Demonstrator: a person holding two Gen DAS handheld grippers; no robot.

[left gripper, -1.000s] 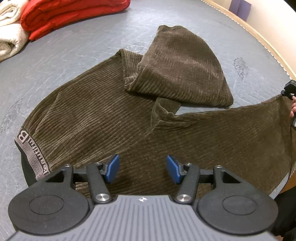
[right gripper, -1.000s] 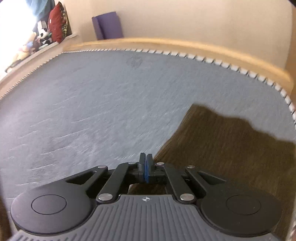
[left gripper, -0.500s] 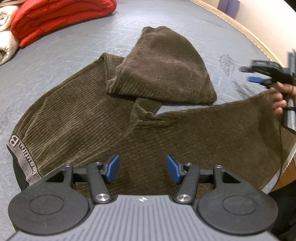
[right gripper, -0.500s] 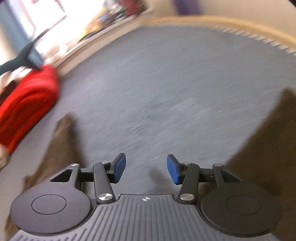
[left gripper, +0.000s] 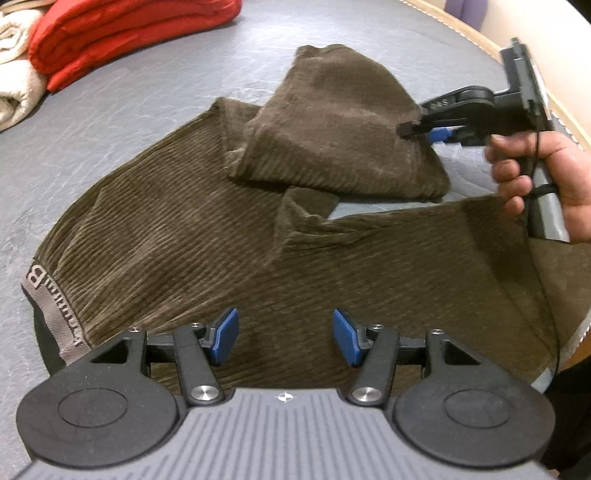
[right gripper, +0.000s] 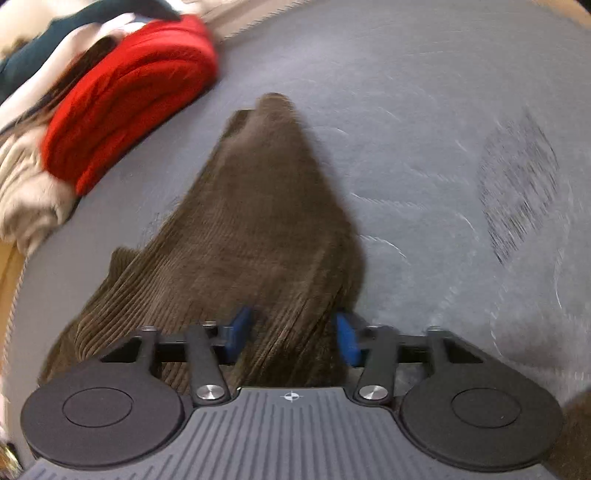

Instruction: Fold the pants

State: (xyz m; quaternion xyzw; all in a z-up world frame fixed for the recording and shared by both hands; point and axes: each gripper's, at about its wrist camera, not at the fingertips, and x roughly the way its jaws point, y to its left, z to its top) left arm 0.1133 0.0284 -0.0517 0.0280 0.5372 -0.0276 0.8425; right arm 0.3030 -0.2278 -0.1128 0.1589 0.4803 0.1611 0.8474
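The step in hand looks like taking hold of the doubled-back leg [left gripper: 332,125] of the brown corduroy pants [left gripper: 177,236] so it can be drawn out straight before any fold is made — and to do that well, the grip should take the full thickness at the leg's edge, not just the top layer, then pull low and level across the grey padded surface [left gripper: 122,103] so the ribbed cloth slides rather than bunches. The pants lie spread over the middle of that surface, waistband [left gripper: 55,314] to the left in the left wrist view, one leg running out to the right toward the person's hand [left gripper: 546,184], the other folded back on itself into a thick flap that points away. The right gripper [right gripper: 291,336] is at that flap: cloth sits between its blue pads [right gripper: 240,328], and its jaws have just been closing, though in this blurred frame a gap shows on either side of the bunched cloth, so I judge they are not yet pressing on it. The left gripper [left gripper: 284,336] hovers above the seat of the pants with its jaws standing apart and nothing in them; it could pin the waist while the other pulls. The corduroy looks heavy and limp, creased at the crotch. A red folded blanket [left gripper: 125,33] and a cream one [left gripper: 14,85] lie well apart, at the far left.
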